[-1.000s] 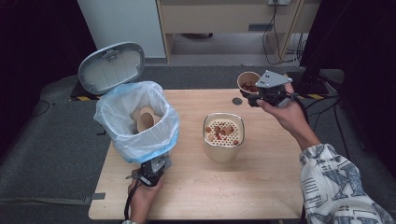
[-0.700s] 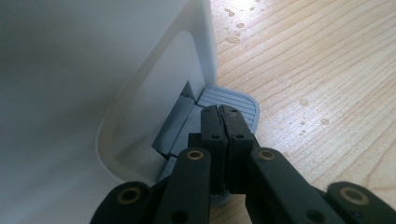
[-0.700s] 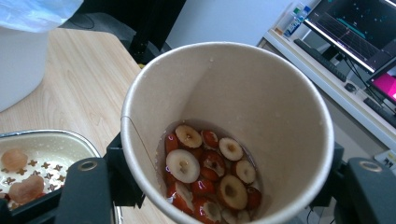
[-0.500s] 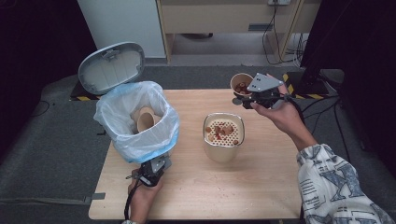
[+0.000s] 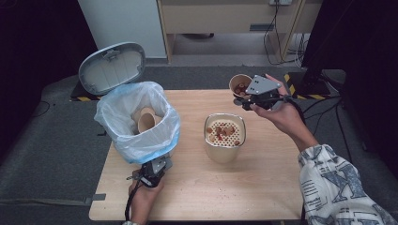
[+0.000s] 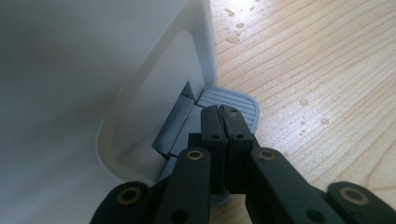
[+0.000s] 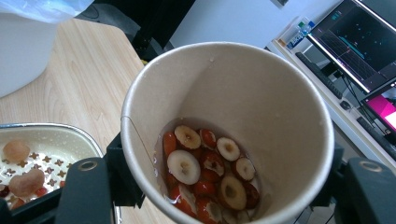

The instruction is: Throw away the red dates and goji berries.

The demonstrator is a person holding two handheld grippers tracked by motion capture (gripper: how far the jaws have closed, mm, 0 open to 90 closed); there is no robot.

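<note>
My right gripper [image 5: 244, 97] is shut on a paper cup [image 5: 239, 83] and holds it in the air over the table's far right part. In the right gripper view the cup [image 7: 261, 93] stands nearly upright, with sliced red dates [image 7: 205, 168] lying in a little liquid. My left gripper [image 5: 155, 168] is shut at the near left. Its closed tips [image 6: 222, 112] rest on the grey foot pedal [image 6: 238, 100] of a white bin [image 6: 93, 70]. The bin [image 5: 138, 124] has a clear bag liner, and its lid [image 5: 111, 68] stands up.
A metal pot with a perforated strainer [image 5: 225, 136] stands mid-table between the bin and the cup, with a few fruit pieces on it. Two used paper cups [image 5: 146, 121] lie inside the bin. A small dark disc [image 5: 237, 102] lies on the table under my right gripper.
My right hand has carried the cup a little to the left, toward the strainer pot. The left gripper has stayed on the pedal.
</note>
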